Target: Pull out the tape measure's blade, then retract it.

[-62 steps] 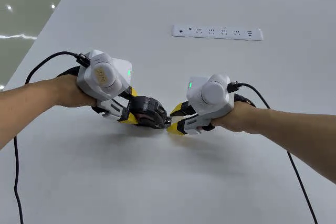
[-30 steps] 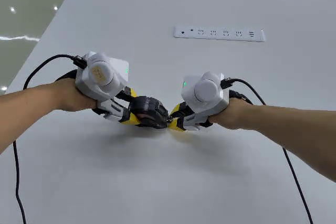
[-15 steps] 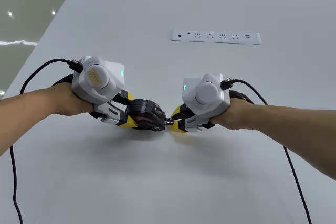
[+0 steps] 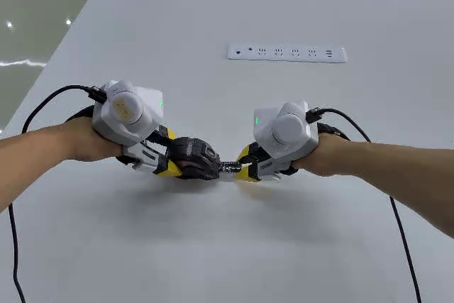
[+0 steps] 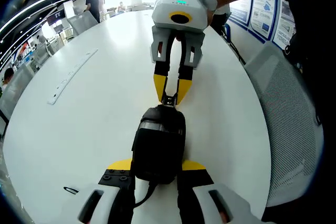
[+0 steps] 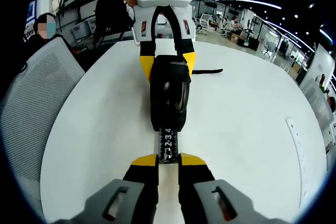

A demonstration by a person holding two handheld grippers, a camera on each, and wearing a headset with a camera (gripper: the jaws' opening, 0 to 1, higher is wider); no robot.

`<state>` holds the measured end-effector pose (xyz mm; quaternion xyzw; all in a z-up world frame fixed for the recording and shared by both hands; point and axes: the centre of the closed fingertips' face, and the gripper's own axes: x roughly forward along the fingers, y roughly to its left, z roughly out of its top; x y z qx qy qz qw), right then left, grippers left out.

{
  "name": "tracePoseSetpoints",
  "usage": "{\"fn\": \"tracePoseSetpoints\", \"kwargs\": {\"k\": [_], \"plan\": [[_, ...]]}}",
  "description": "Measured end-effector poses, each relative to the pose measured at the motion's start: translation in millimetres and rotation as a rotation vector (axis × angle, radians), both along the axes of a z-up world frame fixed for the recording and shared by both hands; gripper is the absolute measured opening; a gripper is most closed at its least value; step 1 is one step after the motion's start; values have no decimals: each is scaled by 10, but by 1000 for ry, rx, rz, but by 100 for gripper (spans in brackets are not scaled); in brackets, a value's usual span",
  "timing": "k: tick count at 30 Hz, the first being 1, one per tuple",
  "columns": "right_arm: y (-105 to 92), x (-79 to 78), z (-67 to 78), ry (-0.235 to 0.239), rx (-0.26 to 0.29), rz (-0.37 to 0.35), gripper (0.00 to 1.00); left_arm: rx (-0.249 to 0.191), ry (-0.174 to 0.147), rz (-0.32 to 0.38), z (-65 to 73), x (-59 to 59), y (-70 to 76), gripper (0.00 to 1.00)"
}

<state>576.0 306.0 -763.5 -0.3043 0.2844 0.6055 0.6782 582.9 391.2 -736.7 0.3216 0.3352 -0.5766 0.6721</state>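
Observation:
A black tape measure (image 4: pixel 193 159) rests on the white table between the two grippers. My left gripper (image 5: pixel 157 163) is shut on its case (image 5: pixel 158 142); in the head view that gripper (image 4: pixel 169 166) comes in from the left. My right gripper (image 6: pixel 168 158) is shut on the tip of the blade (image 6: pixel 167 140), and a short length with printed numbers shows between the case (image 6: pixel 169 95) and the yellow fingertips (image 6: pixel 144 162). In the head view the right gripper (image 4: pixel 245 168) sits just right of the case, with the short blade (image 4: pixel 228 167) bridging the gap.
A white power strip (image 4: pixel 286 53) lies further back on the table (image 4: pixel 227 246). Black cables (image 4: pixel 42 104) trail from both grippers. The table's left edge (image 4: pixel 64 40) borders a shiny floor. A mesh chair (image 6: pixel 37 93) stands beside the table in the right gripper view.
The right gripper has drawn slightly rightward from the case, and a short piece of blade now shows between them. The head camera has shifted a little.

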Motion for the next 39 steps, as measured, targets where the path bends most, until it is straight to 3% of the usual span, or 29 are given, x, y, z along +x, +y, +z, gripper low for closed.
{"fn": "tracePoseSetpoints", "kwargs": {"k": [39], "plan": [[-885,-101,31,28,3,-13,12,7,0,5,-12,-8,-16,27]]}}
